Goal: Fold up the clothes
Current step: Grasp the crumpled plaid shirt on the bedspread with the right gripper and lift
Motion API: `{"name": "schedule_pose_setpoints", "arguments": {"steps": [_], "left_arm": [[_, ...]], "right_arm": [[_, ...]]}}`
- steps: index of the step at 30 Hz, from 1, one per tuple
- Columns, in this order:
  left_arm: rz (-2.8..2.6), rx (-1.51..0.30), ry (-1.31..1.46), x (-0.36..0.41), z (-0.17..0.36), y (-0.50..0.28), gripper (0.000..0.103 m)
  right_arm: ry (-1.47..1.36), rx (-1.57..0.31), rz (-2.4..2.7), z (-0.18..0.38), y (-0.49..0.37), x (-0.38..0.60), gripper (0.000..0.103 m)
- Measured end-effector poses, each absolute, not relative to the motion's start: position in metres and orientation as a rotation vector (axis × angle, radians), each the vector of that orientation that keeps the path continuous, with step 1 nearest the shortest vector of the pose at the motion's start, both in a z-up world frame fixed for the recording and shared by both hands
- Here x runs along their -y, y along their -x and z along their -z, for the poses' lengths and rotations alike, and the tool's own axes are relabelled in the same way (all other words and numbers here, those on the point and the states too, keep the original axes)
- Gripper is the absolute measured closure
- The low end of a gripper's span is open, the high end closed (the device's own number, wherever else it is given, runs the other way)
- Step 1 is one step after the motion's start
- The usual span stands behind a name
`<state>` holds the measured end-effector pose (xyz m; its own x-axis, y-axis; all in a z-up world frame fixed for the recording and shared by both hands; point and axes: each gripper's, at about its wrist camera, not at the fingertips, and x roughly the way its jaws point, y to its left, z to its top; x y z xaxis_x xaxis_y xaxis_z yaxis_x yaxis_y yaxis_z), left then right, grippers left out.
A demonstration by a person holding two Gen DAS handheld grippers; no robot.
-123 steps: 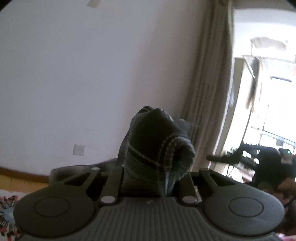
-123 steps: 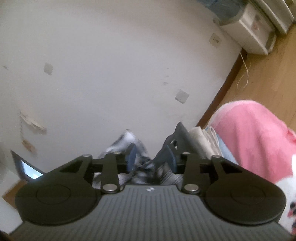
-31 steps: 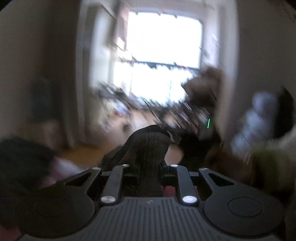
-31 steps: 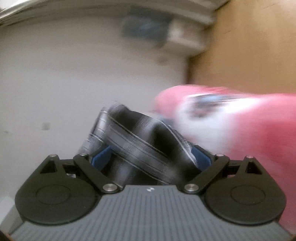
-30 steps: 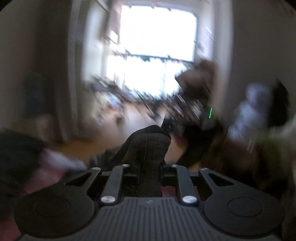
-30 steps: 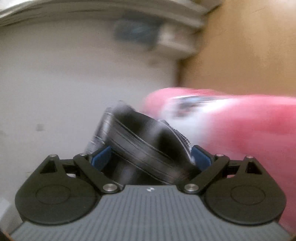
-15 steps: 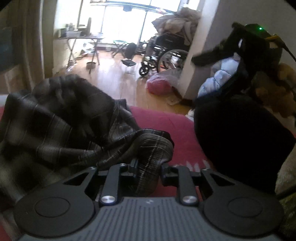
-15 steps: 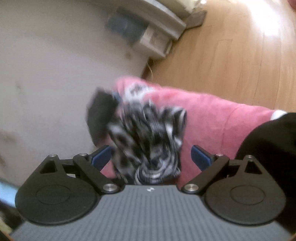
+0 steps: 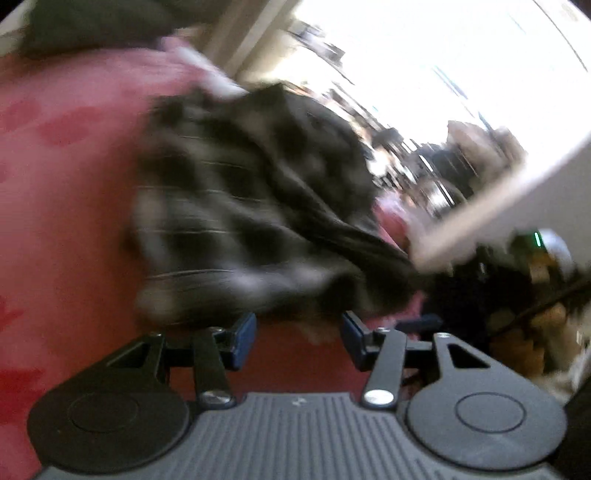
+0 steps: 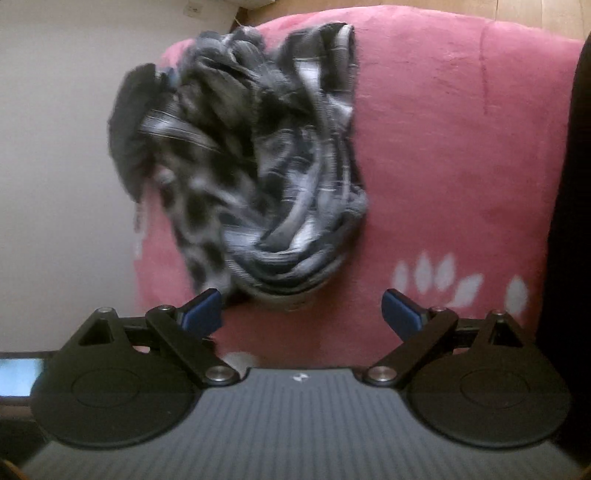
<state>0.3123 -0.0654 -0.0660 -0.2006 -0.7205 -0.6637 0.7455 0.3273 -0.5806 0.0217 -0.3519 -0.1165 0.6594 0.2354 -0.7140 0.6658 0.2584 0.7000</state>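
A dark grey plaid garment lies crumpled in a heap on a pink blanket. The left wrist view shows the same garment, blurred, just beyond my left gripper. That gripper's jaws are opening, and only pink blanket shows between them. My right gripper stands open wide just short of the heap's near edge, with nothing between its blue pads.
A white wall borders the blanket on the left in the right wrist view. A black mass fills the right edge. Wooden floor shows beyond the blanket. A bright window and blurred clutter lie behind the heap.
My left gripper has let go of the plaid garment and dropped toward the blanket. The right gripper, open with cloth in front, has drawn back; the garment now lies in a heap.
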Motion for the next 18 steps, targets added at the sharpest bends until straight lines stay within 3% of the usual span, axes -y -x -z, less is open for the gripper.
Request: {"name": "schedule_pose_setpoints", "arguments": {"steps": [4,13,18], "left_arm": [[1.226,-1.224,0.076,0.046,0.070,-0.333,0.043],[1.065,-1.514,0.470,0.044,0.126,-0.352,0.040],[0.955,-1.525,0.675,0.045,0.148,-0.357,0.041]], "right_arm": [[-1.305,-0.822,0.355,0.122,-0.024,0.356,0.009],[-1.440,-0.769,0.288,0.138,-0.033,0.362,0.010],[-1.476,-0.767,0.263,0.142,-0.033,0.362,0.026]]}}
